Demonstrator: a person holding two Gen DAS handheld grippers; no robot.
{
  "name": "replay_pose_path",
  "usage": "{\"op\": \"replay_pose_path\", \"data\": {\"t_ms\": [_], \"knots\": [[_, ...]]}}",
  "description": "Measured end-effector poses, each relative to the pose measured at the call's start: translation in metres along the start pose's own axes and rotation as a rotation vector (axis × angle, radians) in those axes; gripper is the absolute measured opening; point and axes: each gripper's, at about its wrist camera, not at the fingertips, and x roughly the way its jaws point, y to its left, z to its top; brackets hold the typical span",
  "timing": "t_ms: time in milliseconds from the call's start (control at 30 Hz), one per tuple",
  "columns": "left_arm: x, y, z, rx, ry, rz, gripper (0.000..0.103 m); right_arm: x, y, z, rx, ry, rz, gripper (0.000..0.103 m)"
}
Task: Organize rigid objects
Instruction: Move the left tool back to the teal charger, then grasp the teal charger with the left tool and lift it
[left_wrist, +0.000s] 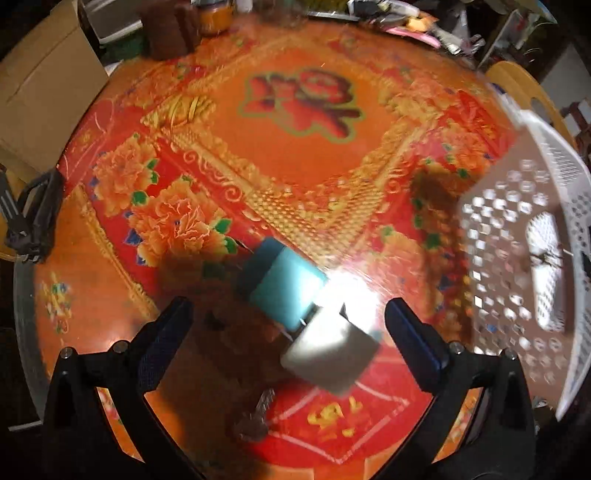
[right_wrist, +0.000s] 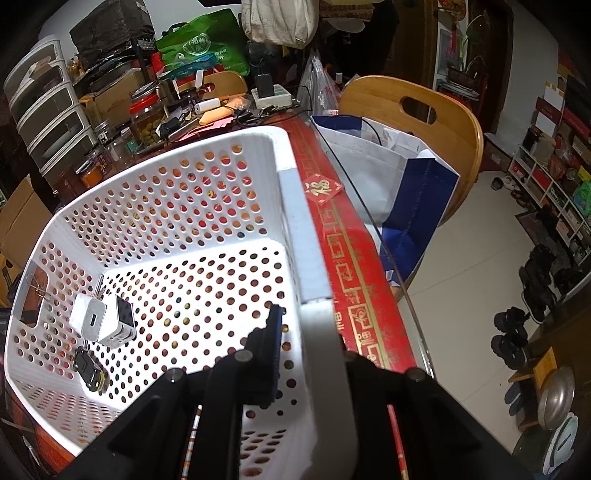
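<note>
I saw a teal box (left_wrist: 282, 282) and a grey-white block (left_wrist: 330, 352) lying touching on the tabletop, both blurred. The white perforated basket (right_wrist: 162, 206) beside them held two white chargers (right_wrist: 103, 319) and a small dark object (right_wrist: 88, 367).

Motion blur smears the teal and grey block (left_wrist: 306, 314) beside the white basket (left_wrist: 532, 258), whose far side the frame edge cuts off, while the basket rim hides the right gripper's (right_wrist: 306, 350) outer finger
</note>
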Motion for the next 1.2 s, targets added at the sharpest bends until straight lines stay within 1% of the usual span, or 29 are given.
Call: {"op": "replay_pose_path", "data": {"t_ms": [67, 167, 200, 233, 267, 300, 333, 367, 533, 667, 767, 800, 900, 967, 1000, 1033, 1133, 1200], "knots": [[0.012, 0.002, 0.003, -0.02, 0.018, -0.003, 0.102, 0.0, 0.0, 0.0, -0.002, 0.003, -0.006, 0.012], [0.021, 0.005, 0.008, -0.044, 0.015, -0.01, 0.094, 0.0, 0.001, 0.001, -0.002, 0.002, -0.005, 0.012], [0.025, 0.005, 0.008, -0.043, 0.018, 0.0, 0.088, 0.0, 0.001, 0.001, -0.003, 0.004, -0.006, 0.012], [0.026, 0.005, 0.009, -0.043, 0.021, 0.003, 0.078, 0.0, 0.001, 0.0, -0.003, 0.004, -0.007, 0.012], [0.028, 0.006, 0.009, -0.044, 0.023, 0.004, 0.072, 0.0, 0.0, 0.0, -0.003, 0.002, -0.006, 0.012], [0.03, 0.007, 0.011, -0.055, 0.025, 0.004, 0.063, 0.0, 0.0, 0.0, -0.002, 0.001, -0.006, 0.012], [0.029, 0.006, 0.012, -0.06, 0.015, 0.015, 0.058, 0.0, 0.0, 0.0, -0.001, 0.0, -0.007, 0.012], [0.028, 0.006, 0.013, -0.064, 0.012, 0.019, 0.057, 0.0, 0.0, 0.0, -0.001, 0.0, -0.007, 0.012], [0.024, 0.0, 0.011, -0.052, -0.009, 0.04, 0.056, 0.0, 0.0, 0.0, -0.002, 0.001, -0.007, 0.012], [0.009, 0.001, 0.006, -0.055, -0.055, 0.046, 0.056, 0.0, 0.0, 0.0, -0.002, 0.0, -0.006, 0.012], [-0.015, -0.001, 0.004, -0.049, -0.136, 0.144, 0.056, 0.0, 0.0, 0.0, -0.001, 0.0, -0.007, 0.012], [-0.027, -0.004, 0.003, -0.046, -0.176, 0.19, 0.056, 0.0, 0.0, 0.0, -0.001, 0.0, -0.006, 0.012], [-0.053, -0.01, 0.003, -0.045, -0.224, 0.213, 0.056, 0.0, 0.0, 0.0, -0.001, -0.001, -0.006, 0.012], [-0.066, -0.015, 0.003, -0.032, -0.26, 0.254, 0.056, 0.0, 0.0, 0.0, 0.0, 0.0, -0.006, 0.012], [-0.076, -0.021, 0.003, -0.018, -0.292, 0.301, 0.056, 0.0, 0.0, 0.0, -0.001, -0.001, -0.006, 0.012], [-0.081, -0.025, 0.002, -0.014, -0.306, 0.326, 0.056, 0.0, 0.0, 0.0, -0.001, 0.0, -0.006, 0.012], [-0.098, -0.038, 0.001, 0.002, -0.341, 0.37, 0.056, -0.001, 0.0, -0.001, -0.004, 0.0, -0.006, 0.012], [-0.113, -0.05, -0.002, 0.021, -0.382, 0.407, 0.056, -0.001, 0.0, -0.001, -0.003, 0.0, -0.005, 0.012]]}}
